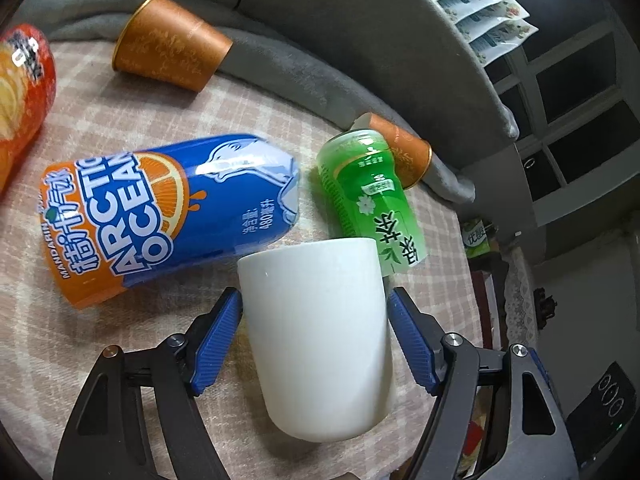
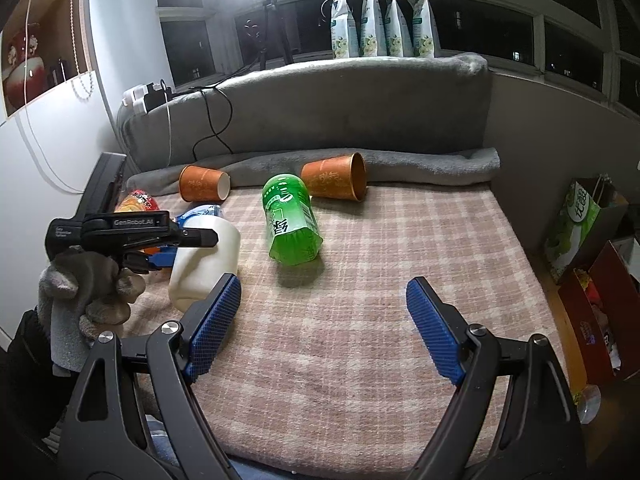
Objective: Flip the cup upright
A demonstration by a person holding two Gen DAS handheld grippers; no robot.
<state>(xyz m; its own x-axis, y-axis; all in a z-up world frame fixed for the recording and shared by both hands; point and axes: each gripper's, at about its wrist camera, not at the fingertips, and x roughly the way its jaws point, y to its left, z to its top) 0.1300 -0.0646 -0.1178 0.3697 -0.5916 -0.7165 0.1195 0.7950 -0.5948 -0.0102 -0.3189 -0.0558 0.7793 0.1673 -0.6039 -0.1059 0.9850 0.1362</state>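
A plain white cup (image 1: 320,340) sits between the blue pads of my left gripper (image 1: 314,300), which closes on its sides. The cup is tilted over the checked cloth. In the right wrist view the same cup (image 2: 208,264) shows at the left, held by the left gripper (image 2: 160,240) in a gloved hand. My right gripper (image 2: 324,292) is open and empty, above the cloth near its front edge.
A blue and orange can-shaped cup (image 1: 168,216), a green cup (image 1: 368,196) (image 2: 292,220) and two orange paper cups (image 1: 172,42) (image 1: 400,152) lie on the cloth (image 2: 360,340). A grey blanket roll (image 2: 400,164) lines the back. Bags and boxes (image 2: 580,232) stand at the right.
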